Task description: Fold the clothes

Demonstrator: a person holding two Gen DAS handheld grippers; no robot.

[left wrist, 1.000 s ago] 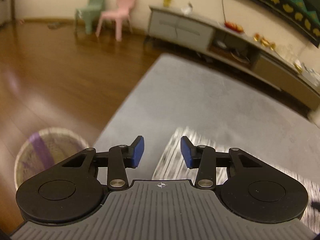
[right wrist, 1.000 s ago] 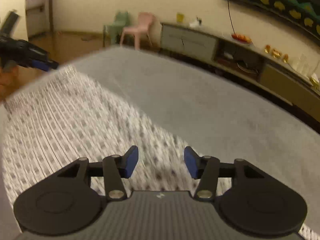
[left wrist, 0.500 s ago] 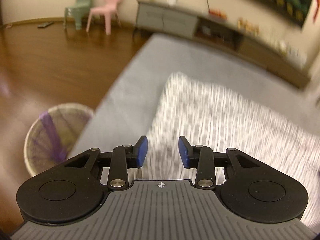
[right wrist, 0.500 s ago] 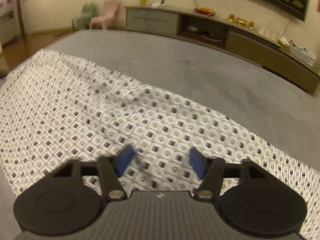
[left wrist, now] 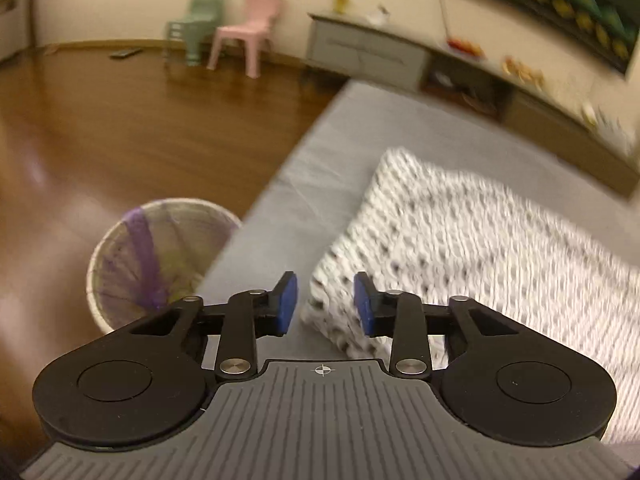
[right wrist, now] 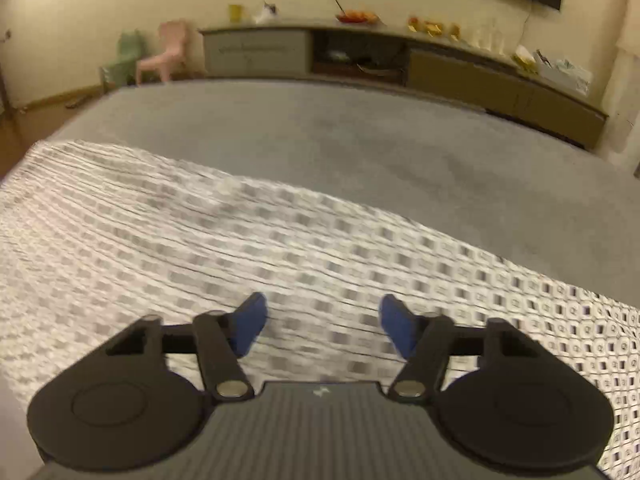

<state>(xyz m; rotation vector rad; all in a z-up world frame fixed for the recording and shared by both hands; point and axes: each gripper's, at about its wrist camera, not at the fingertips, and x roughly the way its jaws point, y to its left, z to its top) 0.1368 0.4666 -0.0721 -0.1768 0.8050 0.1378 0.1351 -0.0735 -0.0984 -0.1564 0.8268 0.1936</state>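
A white garment with a small dark square print lies spread on a grey surface. My left gripper is open and empty, just above the garment's near left corner. In the right wrist view the same garment fills the lower half, blurred by motion. My right gripper is open wide and empty, low over the cloth.
A round wicker bin with a purple liner stands on the wooden floor beside the grey surface's left edge. Beyond are a pink chair, a green chair and a long low cabinet along the wall.
Both grippers have swung about over the garment. The left one has shifted toward its left corner. The right gripper's jaws have opened wider.
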